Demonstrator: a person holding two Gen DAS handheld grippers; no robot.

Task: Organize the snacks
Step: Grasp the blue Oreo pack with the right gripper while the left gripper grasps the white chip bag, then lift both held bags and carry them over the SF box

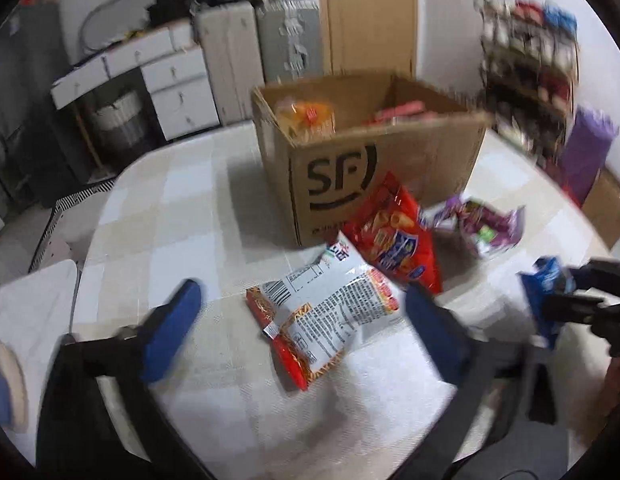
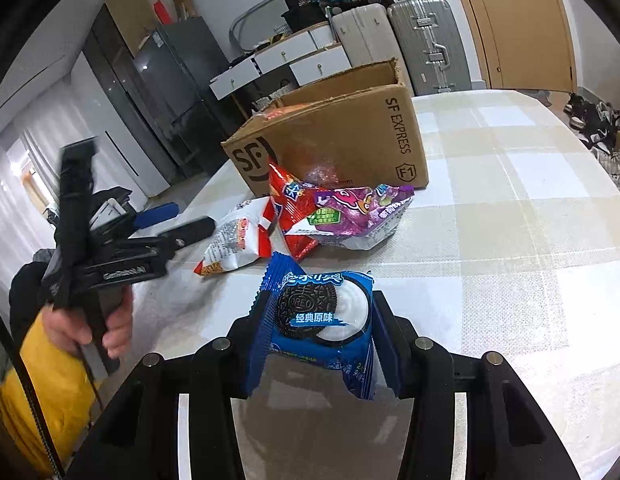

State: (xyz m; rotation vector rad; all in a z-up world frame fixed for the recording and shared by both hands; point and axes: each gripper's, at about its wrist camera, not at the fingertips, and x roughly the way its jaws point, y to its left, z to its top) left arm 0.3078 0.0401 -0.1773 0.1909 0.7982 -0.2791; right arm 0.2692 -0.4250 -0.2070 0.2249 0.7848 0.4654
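right tongs (image 2: 318,336) clenched on blue crinkly Oreo packet (image 2: 324,320) | left tongs (image 1: 301,320) released above white-red noodle bag (image 1: 330,312) | light, crushable; grip edges

The box (image 2: 338,136) sits on the table (image 2: 510,240). 3 snack bags (image 2: 350,216) lie in front of it, at 6 o'clock. The cookie pack (image 2: 322,320) is nearer still, at 6 o'clock.

Left claw (image 1: 297,324) gapes wide (angled downward); right claw (image 2: 316,330) clamped.
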